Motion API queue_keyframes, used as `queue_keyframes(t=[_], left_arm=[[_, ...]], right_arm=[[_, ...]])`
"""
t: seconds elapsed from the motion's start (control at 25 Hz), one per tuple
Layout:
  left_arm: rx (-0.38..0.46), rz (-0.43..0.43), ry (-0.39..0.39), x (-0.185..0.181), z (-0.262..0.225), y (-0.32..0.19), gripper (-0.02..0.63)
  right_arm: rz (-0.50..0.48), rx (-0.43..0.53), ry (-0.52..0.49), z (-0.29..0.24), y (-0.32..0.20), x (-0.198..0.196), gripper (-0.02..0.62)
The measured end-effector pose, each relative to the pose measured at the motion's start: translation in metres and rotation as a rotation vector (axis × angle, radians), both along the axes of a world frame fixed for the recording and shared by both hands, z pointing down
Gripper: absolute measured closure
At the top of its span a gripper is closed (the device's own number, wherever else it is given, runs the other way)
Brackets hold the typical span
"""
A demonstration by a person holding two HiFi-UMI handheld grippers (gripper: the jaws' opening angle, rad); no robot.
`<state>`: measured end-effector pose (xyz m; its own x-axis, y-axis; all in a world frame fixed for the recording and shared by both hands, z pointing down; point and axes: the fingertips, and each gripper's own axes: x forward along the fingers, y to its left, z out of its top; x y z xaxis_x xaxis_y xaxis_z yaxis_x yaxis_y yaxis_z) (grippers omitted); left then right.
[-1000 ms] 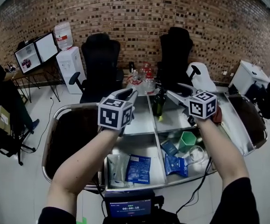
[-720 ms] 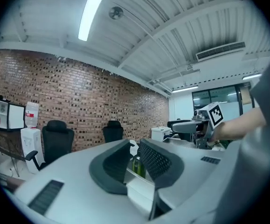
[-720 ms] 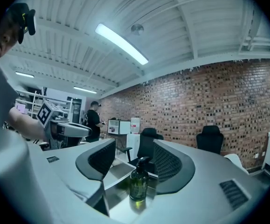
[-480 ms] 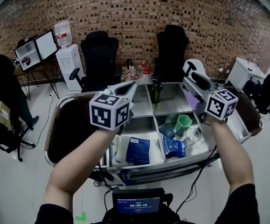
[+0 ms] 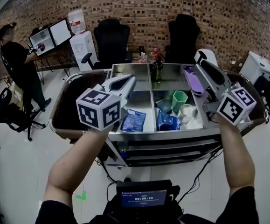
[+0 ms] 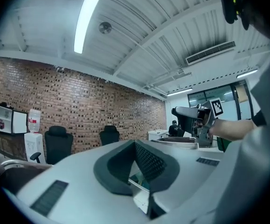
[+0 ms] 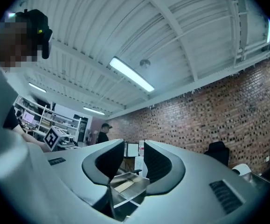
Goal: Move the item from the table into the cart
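Cart (image 5: 172, 134) compartments hold a green cup (image 5: 179, 100) and blue packets (image 5: 134, 120).

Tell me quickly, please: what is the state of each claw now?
Left claw: shut, nothing held.
Right claw: open, nothing between the jaws, which have just been closing.

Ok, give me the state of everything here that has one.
Left hand-held gripper: shut, empty.
Right hand-held gripper: jaws apart, just been closing, nothing between.
Green cup: upright in the cart.
Bottle: upright in the cart.
Blue packet: lying flat.
Screen: on.
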<state>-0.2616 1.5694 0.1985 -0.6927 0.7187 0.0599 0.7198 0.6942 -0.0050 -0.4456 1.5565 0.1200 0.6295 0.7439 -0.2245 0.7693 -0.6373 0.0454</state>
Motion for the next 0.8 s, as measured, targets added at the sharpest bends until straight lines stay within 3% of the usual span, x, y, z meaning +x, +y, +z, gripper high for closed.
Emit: queue_keyframes(t=[0.2,0.28,0.32,0.4,0.48,0.64,0.8], left_arm=[[-0.036,0.005,-0.025,0.011,-0.001,-0.057,0.600],[-0.031,0.012,-0.050,0.021,0.007,-0.079,0.600],[-0.025,0.014,-0.053,0.026,0.014,-0.089,0.600],[-0.018,0.015,-0.032,0.034,0.033,-0.110,0.600],[-0.016,-0.001,-0.003,0.043,0.054,-0.125,0.600],[-0.015,-0.089,0.028,0.063,0.089,-0.147,0.600],[-0.027,-0.087,0.028,0.064,0.099,-0.166,0.600]], right_arm=[[-0.014,0.016,-0.022,0.005,-0.050,0.012,0.472],[-0.004,0.040,-0.017,0.020,-0.068,0.018,0.542],[0.001,0.051,-0.010,0.029,-0.076,0.020,0.543],[0.017,0.064,0.001,0.046,-0.092,0.024,0.543],[0.027,0.087,0.025,0.064,-0.104,0.026,0.594],[0.017,0.165,0.070,0.104,-0.127,0.033,0.594],[0.037,0.208,0.079,0.134,-0.146,0.040,0.594]])
